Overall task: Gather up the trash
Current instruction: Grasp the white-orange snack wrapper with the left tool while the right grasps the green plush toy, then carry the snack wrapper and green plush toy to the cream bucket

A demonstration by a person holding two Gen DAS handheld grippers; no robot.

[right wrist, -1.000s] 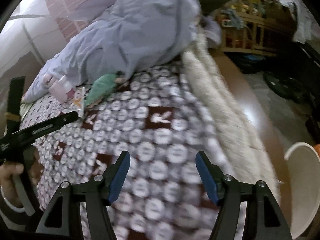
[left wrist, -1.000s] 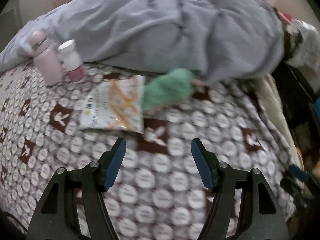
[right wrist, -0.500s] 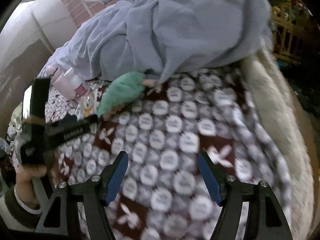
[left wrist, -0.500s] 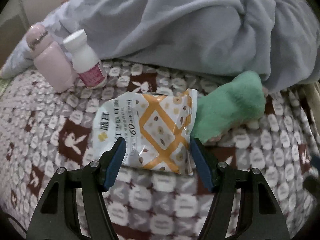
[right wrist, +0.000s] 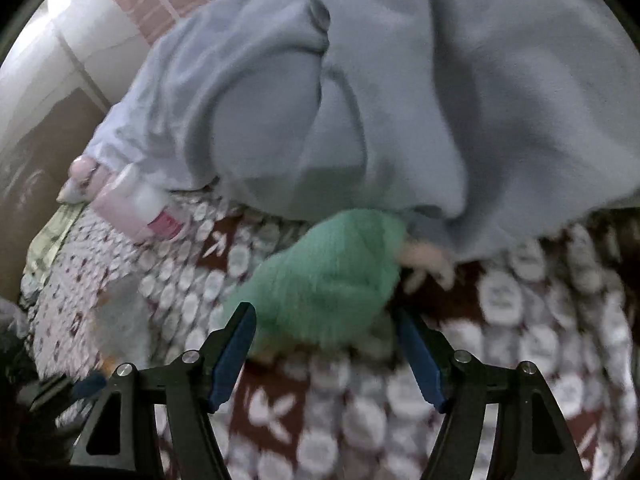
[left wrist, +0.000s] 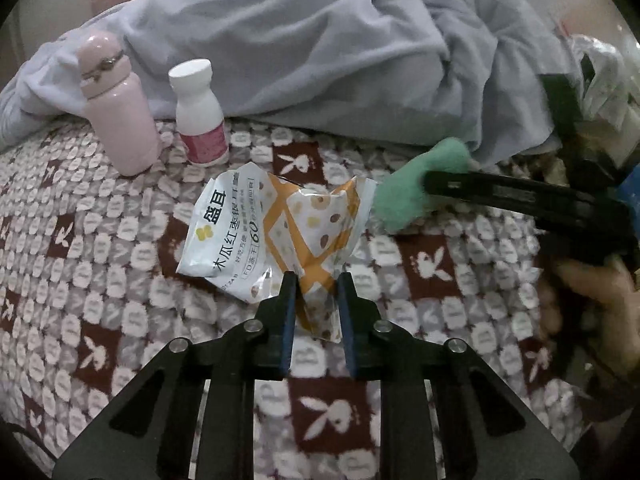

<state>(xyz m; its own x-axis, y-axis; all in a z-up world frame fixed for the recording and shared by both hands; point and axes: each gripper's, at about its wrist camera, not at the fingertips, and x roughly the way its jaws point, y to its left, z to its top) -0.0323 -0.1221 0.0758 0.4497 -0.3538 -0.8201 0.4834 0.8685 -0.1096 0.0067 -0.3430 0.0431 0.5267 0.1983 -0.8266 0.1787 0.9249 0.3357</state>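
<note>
Printed matter, left wrist view: the snack packet [left wrist: 276,236] carries the brand characters 盛耳 beside a yellow clover mark, the line 木瓜红枣银耳羹 toward 6 o'clock of it, a large "60", and a boxed "FD冻干". The white bottle's [left wrist: 199,114] pink label is illegible.

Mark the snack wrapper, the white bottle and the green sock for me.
snack wrapper [left wrist: 256,236], left wrist view, printed front.
white bottle [left wrist: 199,114], left wrist view, body above the label.
green sock [right wrist: 328,280], right wrist view, middle.

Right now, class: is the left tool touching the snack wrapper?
Touching. The left wrist view shows the left tool closed on the snack wrapper's near corner, crumpling it.
</note>
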